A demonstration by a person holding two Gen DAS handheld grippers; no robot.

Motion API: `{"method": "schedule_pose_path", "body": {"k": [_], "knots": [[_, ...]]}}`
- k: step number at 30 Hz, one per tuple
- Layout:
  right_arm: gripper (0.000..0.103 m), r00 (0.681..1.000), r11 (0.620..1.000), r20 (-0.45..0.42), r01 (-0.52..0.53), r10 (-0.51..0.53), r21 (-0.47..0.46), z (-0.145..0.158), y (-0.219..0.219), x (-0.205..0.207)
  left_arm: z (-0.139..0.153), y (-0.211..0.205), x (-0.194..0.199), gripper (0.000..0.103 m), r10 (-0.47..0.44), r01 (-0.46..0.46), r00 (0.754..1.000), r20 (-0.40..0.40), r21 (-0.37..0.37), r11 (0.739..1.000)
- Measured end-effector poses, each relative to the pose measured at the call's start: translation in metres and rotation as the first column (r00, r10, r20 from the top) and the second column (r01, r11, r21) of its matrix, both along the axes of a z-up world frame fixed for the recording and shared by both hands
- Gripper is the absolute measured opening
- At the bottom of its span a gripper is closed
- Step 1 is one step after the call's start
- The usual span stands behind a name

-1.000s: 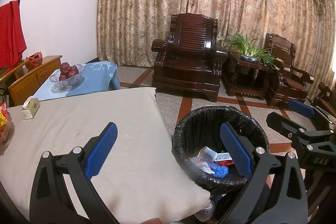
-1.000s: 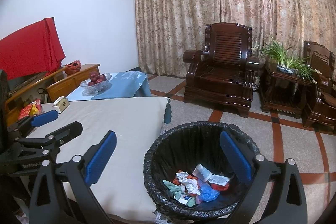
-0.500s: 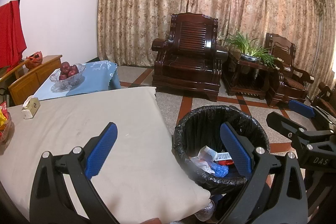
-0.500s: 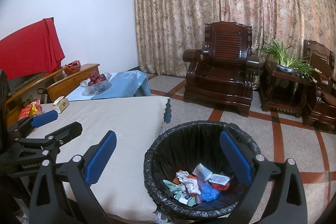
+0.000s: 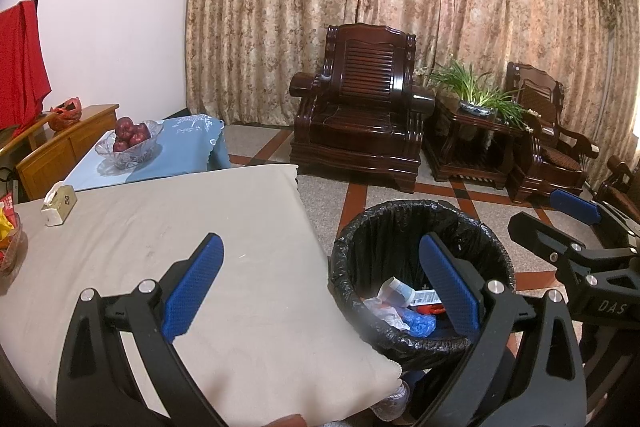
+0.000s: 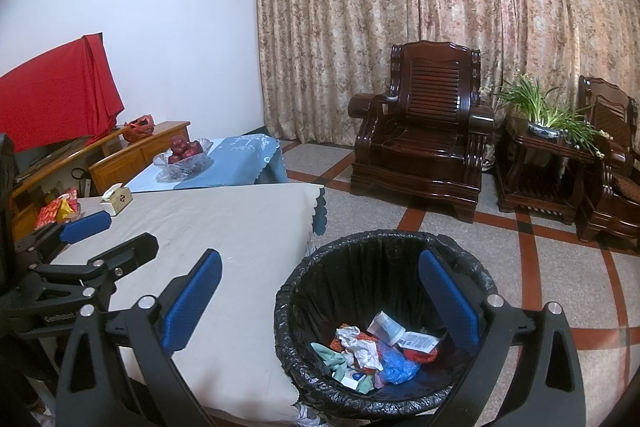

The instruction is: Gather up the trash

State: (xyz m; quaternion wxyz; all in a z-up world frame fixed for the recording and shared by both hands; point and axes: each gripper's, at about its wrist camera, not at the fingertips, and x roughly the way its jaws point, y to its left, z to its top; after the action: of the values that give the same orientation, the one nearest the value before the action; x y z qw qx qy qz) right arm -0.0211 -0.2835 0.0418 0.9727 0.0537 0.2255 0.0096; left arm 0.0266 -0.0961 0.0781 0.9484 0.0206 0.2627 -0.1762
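Next to the pictures from a moment ago almost nothing has shifted: both tools hang where they were, and the rubbish in the bin lies just as it did.

The left gripper [image 5: 320, 283] is spread wide with nothing between its blue pads; one pad hangs over the table's right edge, the other over the mouth of the bin [image 5: 424, 223]. The right gripper [image 6: 320, 299] is likewise wide apart and empty, one pad above the table's near right corner, the other over the bin's far rim.

The bin [image 6: 384, 243] stands upright on the floor just beside the table's [image 6: 224, 223] right edge, its black liner folded over the rim and its mouth facing straight up. The trash [image 6: 376, 351] sits heaped at the bottom: crumpled white paper, a blue wad, something red, a greenish scrap and a small white tube-like pack lying slantwise, its long axis running from the middle towards the far right wall.

On the beige-covered table a tissue box [image 5: 60, 205] rests near the far left edge. Beyond the far edge, a glass bowl of apples [image 5: 130, 143] stands on a blue cloth
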Motion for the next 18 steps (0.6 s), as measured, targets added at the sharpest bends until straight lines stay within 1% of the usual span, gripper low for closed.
{"method": "schedule_pose_path", "body": {"k": [18], "knots": [[0.097, 1.000, 1.000, -0.001, 0.001, -0.001, 0.000, -0.0012, 0.0013, -0.0002, 0.0001, -0.0003, -0.0001, 0.096, -0.001, 0.001, 1.000, -0.001, 0.000, 1.000]]}}
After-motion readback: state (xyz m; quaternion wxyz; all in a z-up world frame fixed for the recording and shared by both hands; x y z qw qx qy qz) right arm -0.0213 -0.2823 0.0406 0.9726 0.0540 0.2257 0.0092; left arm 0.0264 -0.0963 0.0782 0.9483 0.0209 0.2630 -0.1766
